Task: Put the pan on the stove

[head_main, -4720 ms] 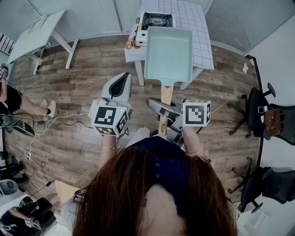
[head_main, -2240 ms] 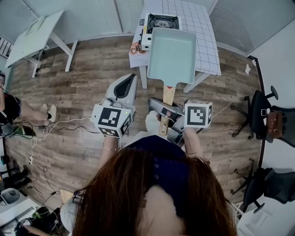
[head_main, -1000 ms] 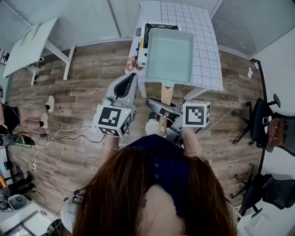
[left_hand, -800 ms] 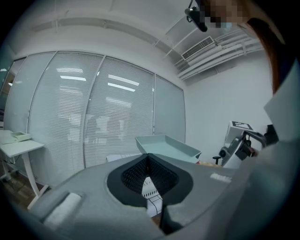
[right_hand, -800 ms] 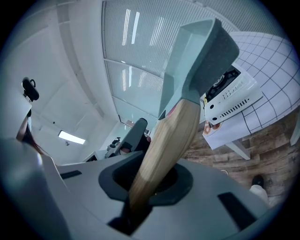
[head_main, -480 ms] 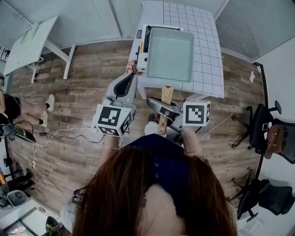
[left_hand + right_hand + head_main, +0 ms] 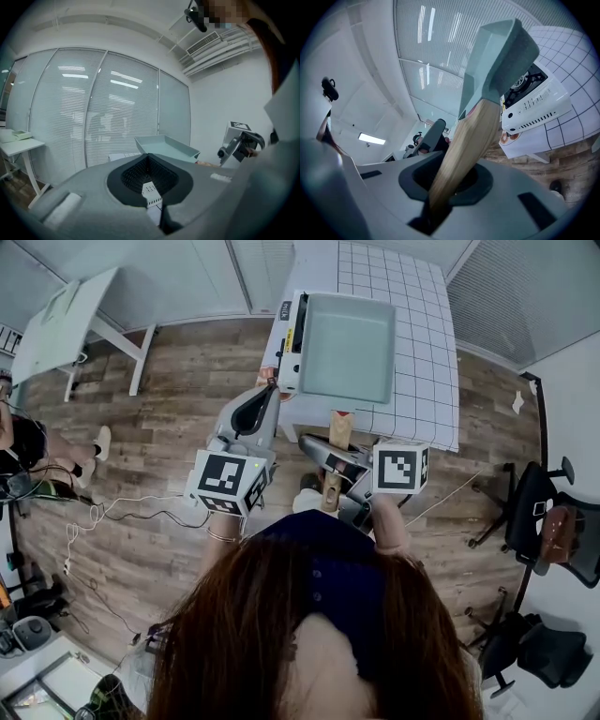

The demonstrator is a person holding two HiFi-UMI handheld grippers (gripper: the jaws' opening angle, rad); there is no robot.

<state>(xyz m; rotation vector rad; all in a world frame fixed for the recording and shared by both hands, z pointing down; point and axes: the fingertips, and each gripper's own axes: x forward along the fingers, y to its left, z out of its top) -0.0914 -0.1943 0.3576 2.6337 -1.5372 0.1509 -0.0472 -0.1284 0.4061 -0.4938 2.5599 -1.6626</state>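
A pale green rectangular pan (image 7: 345, 346) hangs level over the white portable stove (image 7: 292, 329) and hides most of it. Its wooden handle (image 7: 337, 432) runs back into my right gripper (image 7: 330, 486), which is shut on it. In the right gripper view the handle (image 7: 464, 145) rises from the jaws to the pan (image 7: 501, 51), with the stove (image 7: 534, 108) behind and lower. My left gripper (image 7: 265, 395) is shut and holds nothing, pointing at the table's near left corner. From the left gripper view the pan (image 7: 164, 146) shows ahead to the right.
The stove stands at the left end of a white grid-patterned table (image 7: 412, 324). A second white table (image 7: 66, 315) is far left. Office chairs (image 7: 553, 521) stand at the right. Cables (image 7: 112, 512) lie on the wood floor, and a seated person (image 7: 19, 446) is at the left edge.
The pan, held by my right gripper, has travelled forward with me to the table and now covers the stove. The left gripper has come along beside it, still shut.
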